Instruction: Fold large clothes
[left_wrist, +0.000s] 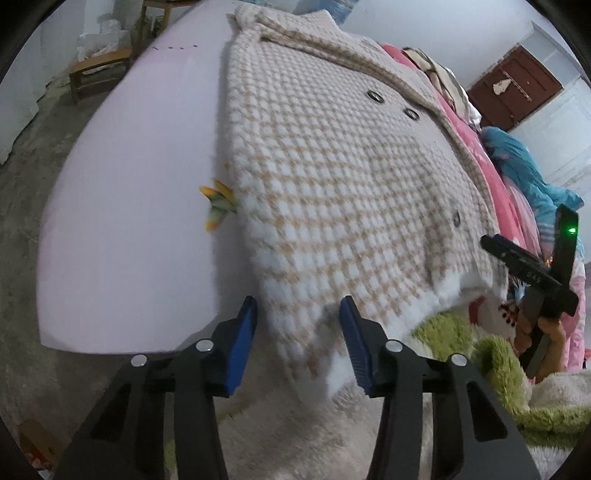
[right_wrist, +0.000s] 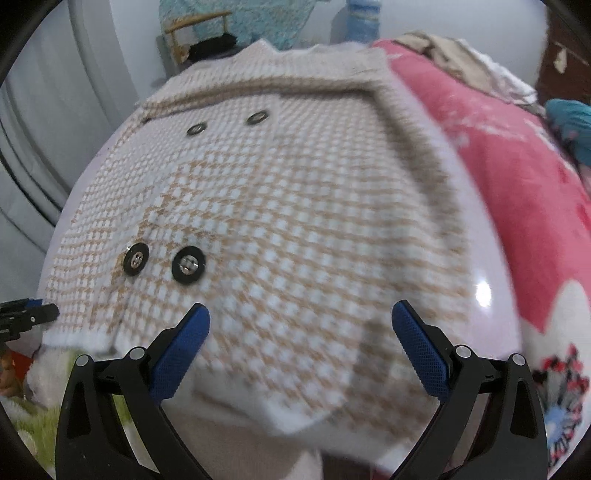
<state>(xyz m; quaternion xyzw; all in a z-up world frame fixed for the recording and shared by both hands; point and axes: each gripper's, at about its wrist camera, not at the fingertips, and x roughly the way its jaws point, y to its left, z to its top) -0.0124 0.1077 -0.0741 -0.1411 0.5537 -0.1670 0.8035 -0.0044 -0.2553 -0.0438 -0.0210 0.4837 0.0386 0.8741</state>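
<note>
A fluffy beige-and-white houndstooth coat (left_wrist: 332, 177) lies buttoned on a pale pink table (left_wrist: 140, 184), its hem hanging over the near edge. My left gripper (left_wrist: 299, 314) has the hem's left corner between its blue pads, which press into the thick pile at the tips. In the right wrist view the coat (right_wrist: 295, 221) fills the middle, with two dark buttons (right_wrist: 188, 266) near the hem. My right gripper (right_wrist: 301, 317) hovers wide open over the hem's right part, with nothing pinched. The right tool's body (left_wrist: 535, 266) shows at the far right, held by a hand.
A pink patterned blanket (left_wrist: 498, 177) and a pile of clothes lie along the table's right side, with a teal garment (left_wrist: 524, 173) behind. A green and white fluffy throw (left_wrist: 498, 362) lies below the hem. A wooden bench (left_wrist: 99, 70) stands far left on the concrete floor.
</note>
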